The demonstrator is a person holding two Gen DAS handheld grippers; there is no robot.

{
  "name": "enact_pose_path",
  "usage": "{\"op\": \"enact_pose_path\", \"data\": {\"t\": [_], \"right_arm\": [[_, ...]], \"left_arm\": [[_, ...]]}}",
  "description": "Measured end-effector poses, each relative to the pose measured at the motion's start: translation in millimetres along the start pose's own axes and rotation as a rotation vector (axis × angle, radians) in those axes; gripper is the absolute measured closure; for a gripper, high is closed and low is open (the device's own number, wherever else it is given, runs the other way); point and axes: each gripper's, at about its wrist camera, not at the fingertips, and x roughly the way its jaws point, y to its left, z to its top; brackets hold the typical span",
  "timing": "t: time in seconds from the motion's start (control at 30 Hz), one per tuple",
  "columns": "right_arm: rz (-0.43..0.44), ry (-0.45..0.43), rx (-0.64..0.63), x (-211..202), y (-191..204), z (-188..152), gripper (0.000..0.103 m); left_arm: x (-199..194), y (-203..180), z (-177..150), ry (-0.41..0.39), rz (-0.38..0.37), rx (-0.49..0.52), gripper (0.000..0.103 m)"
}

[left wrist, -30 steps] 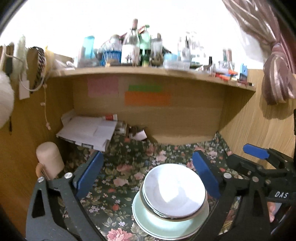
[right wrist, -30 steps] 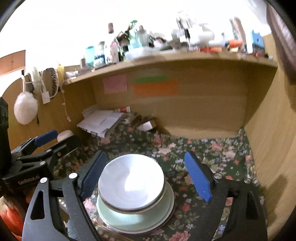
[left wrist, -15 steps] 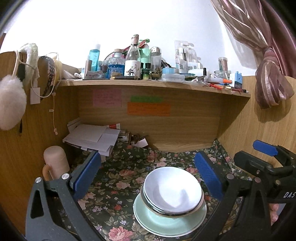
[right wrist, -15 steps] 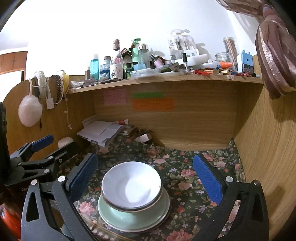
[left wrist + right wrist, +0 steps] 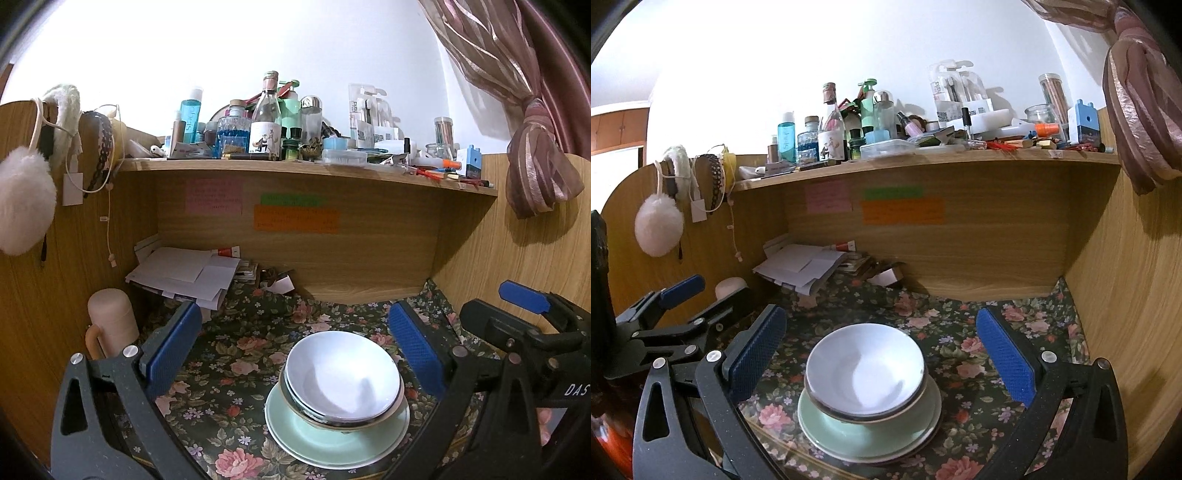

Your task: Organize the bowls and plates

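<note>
Since the white ceramic bowls [image 5: 343, 373] sit nested on the pale green round plates [image 5: 332, 439] near the front edge of the floral-clothed counter [image 5: 229, 369], we judge the stack itself to be the main hazard. We count at least two bowls, the lower one rimmed in a darker band, and in the right wrist view they [image 5: 866, 373] sit off-centre on the plates [image 5: 849, 432], leaning slightly towards the left. A nudge from either side could slide the bowls across the glazed plate, or tip the whole pile off the near edge.

Our left claw [image 5: 295, 347] stands released, its blue pads wide apart, with the stack low between them and nearer the right pad; nothing is gripped. Our right claw [image 5: 882, 350] is likewise spread to its widest and empty, the stack between its pads and touching neither. If we close either claw on the top bowl alone, the smooth rim may slip from the pads, and lifting could drag the bowl beneath.

Both claws crowd the same spot, so they may knock each other. Further out, the loose white papers [image 5: 184, 273] and the cream cylindrical mug [image 5: 110, 321] leave little room at the back left for setting dishes down.
</note>
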Motion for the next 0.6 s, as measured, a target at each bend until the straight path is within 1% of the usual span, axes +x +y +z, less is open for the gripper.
{"op": "enact_pose_path", "data": {"t": [0.6], "right_arm": [[0.028, 0.01, 0.011, 5.1, -0.3, -2.3, 0.0]], "left_arm": [[-0.5, -0.8, -2.8, 0.002, 0.01, -0.001, 0.0]]}}
